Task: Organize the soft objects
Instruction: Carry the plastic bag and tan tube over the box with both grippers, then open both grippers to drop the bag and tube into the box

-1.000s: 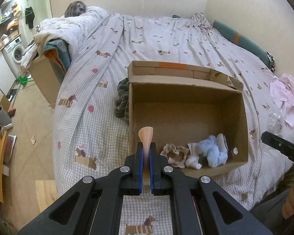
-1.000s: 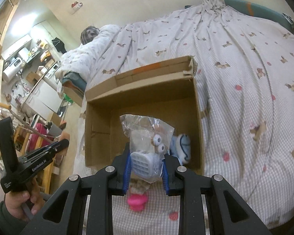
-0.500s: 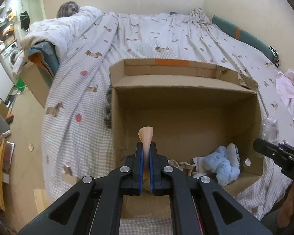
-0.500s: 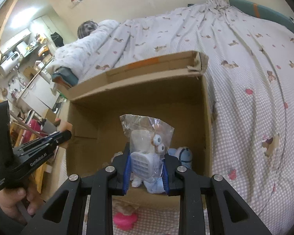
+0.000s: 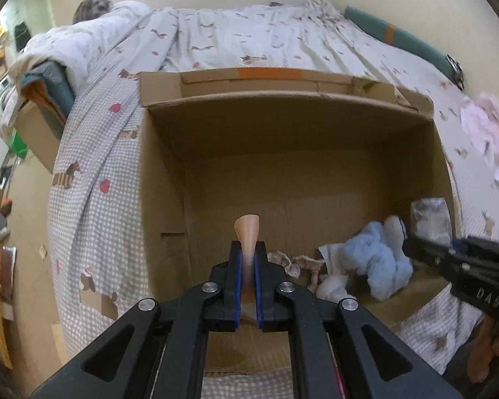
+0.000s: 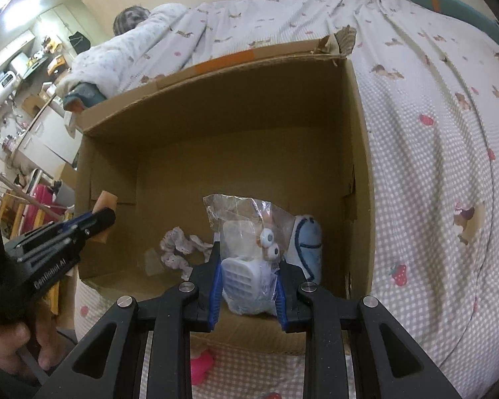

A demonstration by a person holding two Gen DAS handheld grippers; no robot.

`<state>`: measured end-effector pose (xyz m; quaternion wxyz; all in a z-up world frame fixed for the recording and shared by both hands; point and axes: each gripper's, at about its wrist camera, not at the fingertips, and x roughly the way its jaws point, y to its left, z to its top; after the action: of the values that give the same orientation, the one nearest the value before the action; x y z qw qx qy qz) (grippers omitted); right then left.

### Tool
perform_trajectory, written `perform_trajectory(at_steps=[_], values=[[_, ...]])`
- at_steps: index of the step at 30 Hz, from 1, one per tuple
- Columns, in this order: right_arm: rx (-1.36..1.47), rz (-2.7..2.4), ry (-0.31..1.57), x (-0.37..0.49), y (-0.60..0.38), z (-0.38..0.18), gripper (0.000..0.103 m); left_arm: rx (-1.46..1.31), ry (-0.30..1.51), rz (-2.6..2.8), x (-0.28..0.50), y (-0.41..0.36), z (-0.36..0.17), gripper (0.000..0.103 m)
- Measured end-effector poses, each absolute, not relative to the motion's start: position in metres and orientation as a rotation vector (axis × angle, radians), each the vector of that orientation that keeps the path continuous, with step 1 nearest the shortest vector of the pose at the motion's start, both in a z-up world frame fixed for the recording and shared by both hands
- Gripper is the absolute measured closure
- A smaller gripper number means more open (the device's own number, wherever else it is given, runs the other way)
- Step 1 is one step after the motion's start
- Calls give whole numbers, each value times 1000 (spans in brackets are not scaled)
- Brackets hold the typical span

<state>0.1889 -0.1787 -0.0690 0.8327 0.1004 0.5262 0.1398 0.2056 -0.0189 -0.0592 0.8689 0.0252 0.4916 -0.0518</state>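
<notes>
An open cardboard box (image 5: 282, 99) (image 6: 359, 139) lies on the bed. My left gripper (image 5: 247, 252) is shut on a thin peach-coloured soft piece (image 5: 247, 232), held over the box's near left side. My right gripper (image 6: 248, 266) is shut on a clear plastic bag with a white toy with googly eyes (image 6: 246, 249), over the near right corner. Inside the box lie a light blue plush (image 5: 376, 259) (image 6: 307, 242) and a crumpled patterned cloth (image 5: 296, 262) (image 6: 178, 246). The left gripper (image 6: 98, 221) also shows in the right wrist view, the right gripper (image 5: 449, 256) in the left wrist view.
The bed carries a checked sheet with dog prints (image 5: 93, 166) (image 6: 432, 166). Pink clothes (image 5: 489, 133) lie on it to the right. A pink object (image 6: 201, 364) sits in front of the box. Another loaded cardboard box (image 5: 40, 123) stands beside the bed at the left.
Both grippers have come down and forward toward the box, which fills more of each view. Each keeps its hold on its item.
</notes>
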Motion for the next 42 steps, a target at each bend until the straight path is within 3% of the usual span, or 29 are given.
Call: perform_trajectory(at_steps=[33,42], values=[[201,291,1145,194,-166,-80,75,27,969,-134,202,-18,-56,96],[222,290,1127,195,-169,-77,75,18,970,-123,202,-19,-54,86]])
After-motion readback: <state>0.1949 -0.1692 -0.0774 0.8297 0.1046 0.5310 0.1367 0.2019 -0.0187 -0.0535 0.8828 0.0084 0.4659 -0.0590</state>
